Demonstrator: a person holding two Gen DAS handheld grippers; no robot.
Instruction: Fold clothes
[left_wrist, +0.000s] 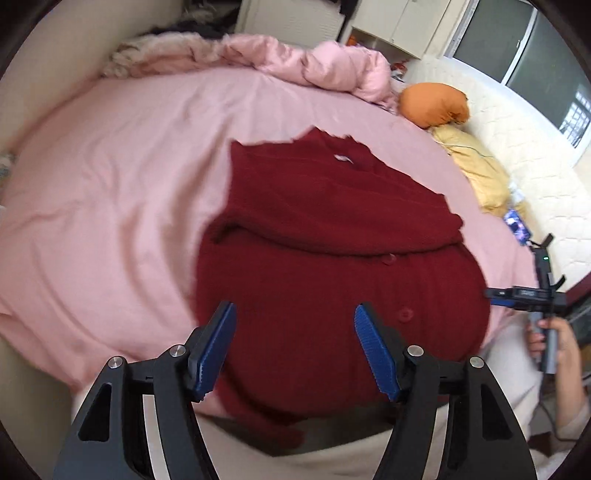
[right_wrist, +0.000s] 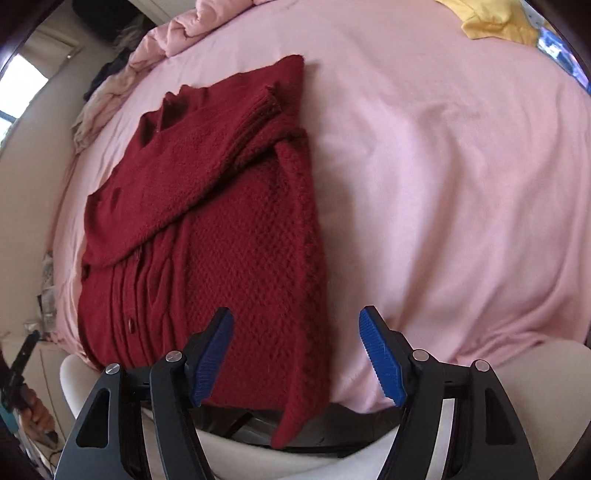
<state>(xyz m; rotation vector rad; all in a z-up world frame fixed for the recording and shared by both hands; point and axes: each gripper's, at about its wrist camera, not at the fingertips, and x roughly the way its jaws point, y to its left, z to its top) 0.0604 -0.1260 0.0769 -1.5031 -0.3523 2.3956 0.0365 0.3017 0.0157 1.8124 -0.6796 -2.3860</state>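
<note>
A dark red knitted cardigan (left_wrist: 332, 251) lies on the pink bed sheet (left_wrist: 110, 192), both sleeves folded across its front, buttons showing. Its hem hangs a little over the near bed edge. My left gripper (left_wrist: 295, 314) hovers above the hem's left part, jaws apart, blue pads bare. In the right wrist view the same cardigan (right_wrist: 229, 236) fills the left half. My right gripper (right_wrist: 297, 317) stands open over the cardigan's right lower corner, one pad above the knit, the other above the sheet (right_wrist: 443, 184). Nothing is pinched in either.
A pink duvet (left_wrist: 295, 59) is bunched at the far side of the bed. An orange cushion (left_wrist: 434, 105), a yellow cloth (left_wrist: 476, 166) and a phone (left_wrist: 517, 225) lie at the right. A hand holding the right gripper's handle (left_wrist: 546, 332) shows at the right edge.
</note>
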